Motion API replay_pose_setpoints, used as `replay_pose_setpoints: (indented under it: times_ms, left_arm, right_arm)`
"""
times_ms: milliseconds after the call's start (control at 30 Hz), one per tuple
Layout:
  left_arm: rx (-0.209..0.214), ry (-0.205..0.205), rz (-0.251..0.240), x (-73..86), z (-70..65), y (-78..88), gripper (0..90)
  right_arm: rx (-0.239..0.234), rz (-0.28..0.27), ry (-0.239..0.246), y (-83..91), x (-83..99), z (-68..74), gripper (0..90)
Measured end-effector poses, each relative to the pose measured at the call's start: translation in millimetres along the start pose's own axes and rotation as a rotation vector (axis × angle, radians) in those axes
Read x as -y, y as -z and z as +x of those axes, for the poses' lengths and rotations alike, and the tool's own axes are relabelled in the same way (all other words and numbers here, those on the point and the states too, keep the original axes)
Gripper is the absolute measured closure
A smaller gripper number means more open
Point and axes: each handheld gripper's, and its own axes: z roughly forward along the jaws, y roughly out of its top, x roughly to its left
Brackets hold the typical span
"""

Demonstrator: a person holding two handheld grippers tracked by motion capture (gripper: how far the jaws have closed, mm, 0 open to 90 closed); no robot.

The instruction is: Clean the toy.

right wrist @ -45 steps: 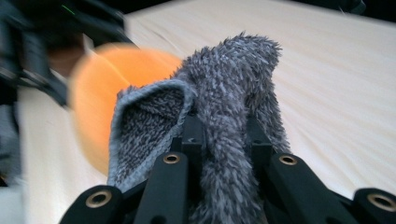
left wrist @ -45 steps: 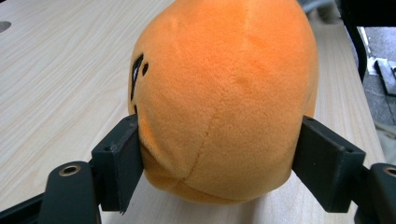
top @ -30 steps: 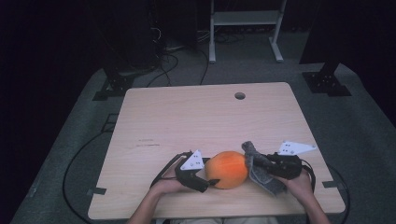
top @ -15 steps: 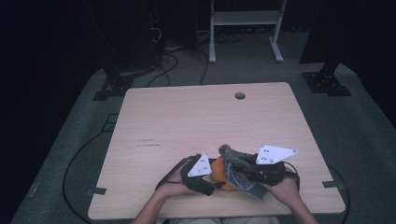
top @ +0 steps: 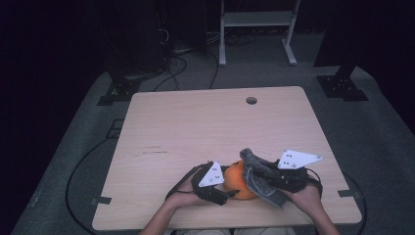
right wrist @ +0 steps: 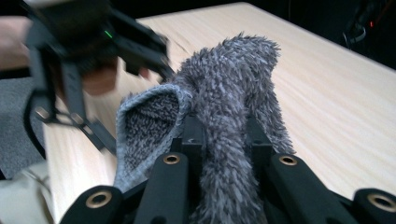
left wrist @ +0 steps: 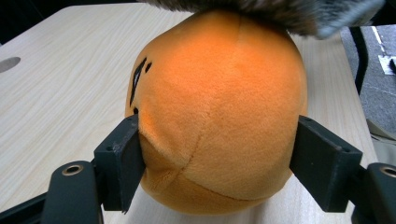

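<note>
Left hand-held gripper [left wrist: 215, 158]: jaws just closing in — pads pressing the orange plush ball [left wrist: 219, 112] on the bench [top: 195, 127].
Right hand-held gripper [right wrist: 224, 135]: clamped tight on the grey fuzzy cloth [right wrist: 233, 107] — draped over the ball.

Dim room, grey carpet [top: 386, 147], cables [top: 181, 63]

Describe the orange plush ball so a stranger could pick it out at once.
Start at the light wooden table and go to its near edge, where the person's two hands meet. The orange plush ball sits there between the left tool's jaws. It is round and bright orange with small black markings, unlike the shaggy grey cloth draped over its top.
</note>
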Motion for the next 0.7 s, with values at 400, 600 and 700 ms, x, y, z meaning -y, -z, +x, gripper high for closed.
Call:
replay_pose_setpoints:
  times_ms: [400,600,700]
  left_arm:
    - [-0.01,-0.026,-0.012,-3.8,-5.7,-2.9,25.4]
    - [-0.002,-0.007,-0.021,-0.9,-3.3,-1.7,25.4]
    - [0.021,-0.002,-0.039,-0.3,-2.4,-2.0,23.5]
  right_arm:
    - [-0.027,0.021,0.016,-12.5,-2.4,5.4,74.9]
    - [0.002,0.019,-0.068,-0.3,19.1,-19.3,74.8]
    - [0.001,0.018,-0.102,3.9,28.0,-25.9,74.8]
